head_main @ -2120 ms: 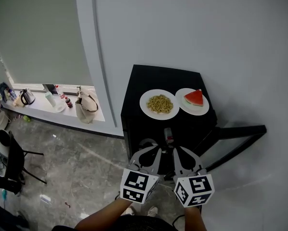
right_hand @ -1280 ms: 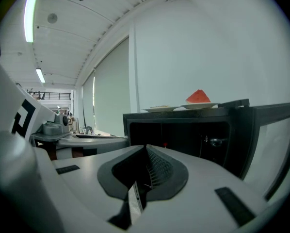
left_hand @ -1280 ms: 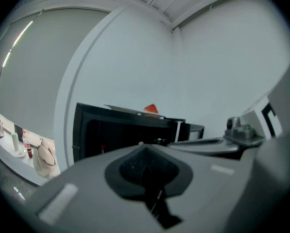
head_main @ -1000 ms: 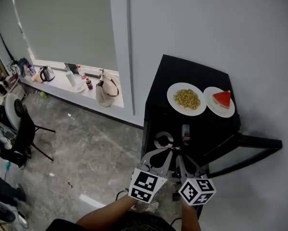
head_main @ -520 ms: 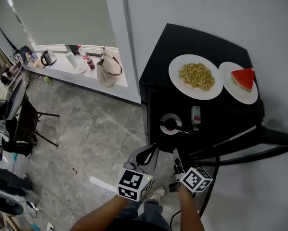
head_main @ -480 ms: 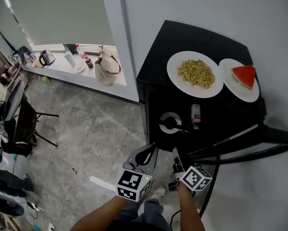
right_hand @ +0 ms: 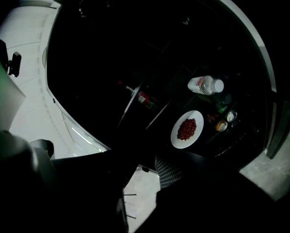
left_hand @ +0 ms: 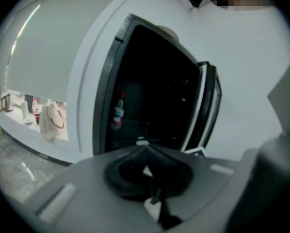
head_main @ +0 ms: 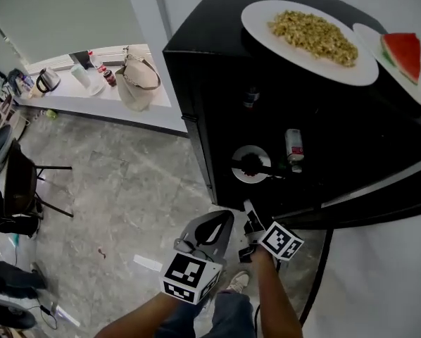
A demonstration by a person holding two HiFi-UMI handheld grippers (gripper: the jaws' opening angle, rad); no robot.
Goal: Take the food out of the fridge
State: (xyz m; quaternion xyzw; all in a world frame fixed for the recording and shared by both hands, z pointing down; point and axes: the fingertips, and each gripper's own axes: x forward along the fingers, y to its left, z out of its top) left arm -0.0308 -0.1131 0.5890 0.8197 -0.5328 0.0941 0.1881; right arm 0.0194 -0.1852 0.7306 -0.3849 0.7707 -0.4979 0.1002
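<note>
Both tools had sunk low in front of the open fridge (head_main: pixel 214 27) since a second before, and the person had dropped with them. The fridge, small and far off earlier, now filled the upper right of the head view. The right tool (head_main: pixel 248 213) had just been easing its jaws apart, with nothing between them and only floor (right_hand: pixel 130 184) showing through the gap. The left tool (head_main: pixel 227 217), just beside it at nine o'clock, had its jaws together and empty.

That drop brought the lower shelf level with the tools. On it, at twelve o'clock from the right tool, sat the plate of red food (head_main: pixel 251 164), with a white bottle (head_main: pixel 293 145) near it at two o'clock. On the fridge top, a plate of yellowish grains (head_main: pixel 258 14) and a watermelon slice (head_main: pixel 402 50) were already out. I judged the plate of red food to be next, with the right tool opening for its rim but not yet at it.
</note>
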